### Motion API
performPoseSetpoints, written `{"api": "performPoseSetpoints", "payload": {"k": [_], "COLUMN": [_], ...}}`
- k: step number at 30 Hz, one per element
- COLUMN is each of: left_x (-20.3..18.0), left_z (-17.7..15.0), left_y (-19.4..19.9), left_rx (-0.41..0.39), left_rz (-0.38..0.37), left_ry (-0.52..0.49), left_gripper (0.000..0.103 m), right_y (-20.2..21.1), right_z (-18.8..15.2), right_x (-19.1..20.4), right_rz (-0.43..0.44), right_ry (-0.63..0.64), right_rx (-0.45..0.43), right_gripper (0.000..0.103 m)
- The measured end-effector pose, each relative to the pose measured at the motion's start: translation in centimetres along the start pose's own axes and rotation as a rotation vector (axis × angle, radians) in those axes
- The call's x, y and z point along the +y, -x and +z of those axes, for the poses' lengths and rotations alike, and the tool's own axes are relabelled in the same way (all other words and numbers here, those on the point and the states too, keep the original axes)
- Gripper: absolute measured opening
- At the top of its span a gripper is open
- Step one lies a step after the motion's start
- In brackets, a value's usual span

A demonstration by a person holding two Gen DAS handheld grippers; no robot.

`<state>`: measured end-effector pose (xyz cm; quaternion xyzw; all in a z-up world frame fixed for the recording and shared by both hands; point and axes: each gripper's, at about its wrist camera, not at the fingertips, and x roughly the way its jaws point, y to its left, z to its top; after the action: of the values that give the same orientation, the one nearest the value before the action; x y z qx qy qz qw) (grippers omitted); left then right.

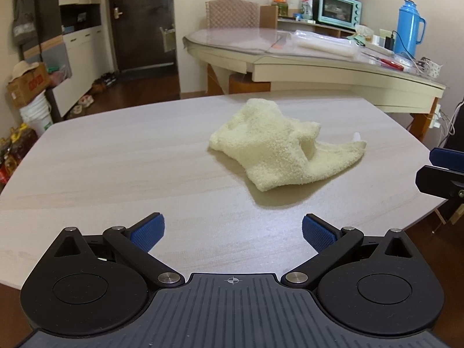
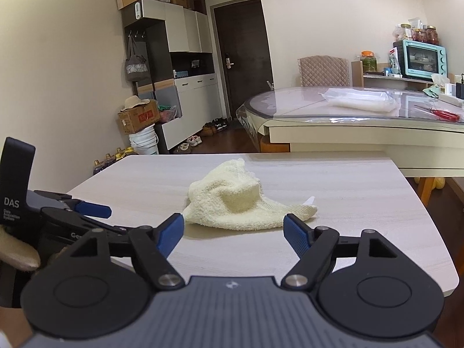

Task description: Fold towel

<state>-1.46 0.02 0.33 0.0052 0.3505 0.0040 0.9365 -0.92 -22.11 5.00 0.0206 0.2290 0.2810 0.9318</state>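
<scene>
Left wrist view, left gripper [image 1: 233, 233] jaws spread wide and empty above the table's [image 1: 101, 156] near edge, crumpled cream towel [image 1: 278, 150] lying mid-table toward the far edge, right gripper [image 2: 234, 232] likewise agape, just short of the towel.

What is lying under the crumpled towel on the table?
The towel rests directly on the pale wooden table, with its shadow at the near edge. A small white tag sticks out at one corner. Anything beneath its bunched folds is covered.
</scene>
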Motion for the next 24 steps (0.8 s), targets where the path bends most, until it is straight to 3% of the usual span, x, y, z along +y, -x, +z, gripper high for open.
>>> {"api": "performPoseSetpoints", "payload": {"k": [24], "left_x": [-0.2], "left_z": [-0.5], "left_y": [-0.8], "left_rx": [0.001], "left_rz": [-0.010], "left_ry": [-0.006], "left_gripper": [0.103], "right_y": [-0.8], "right_z": [-0.6], "right_x": [-0.3], "right_rz": [-0.017], "right_ry": [-0.022], "right_rx": [0.024], "right_gripper": [0.079]}}
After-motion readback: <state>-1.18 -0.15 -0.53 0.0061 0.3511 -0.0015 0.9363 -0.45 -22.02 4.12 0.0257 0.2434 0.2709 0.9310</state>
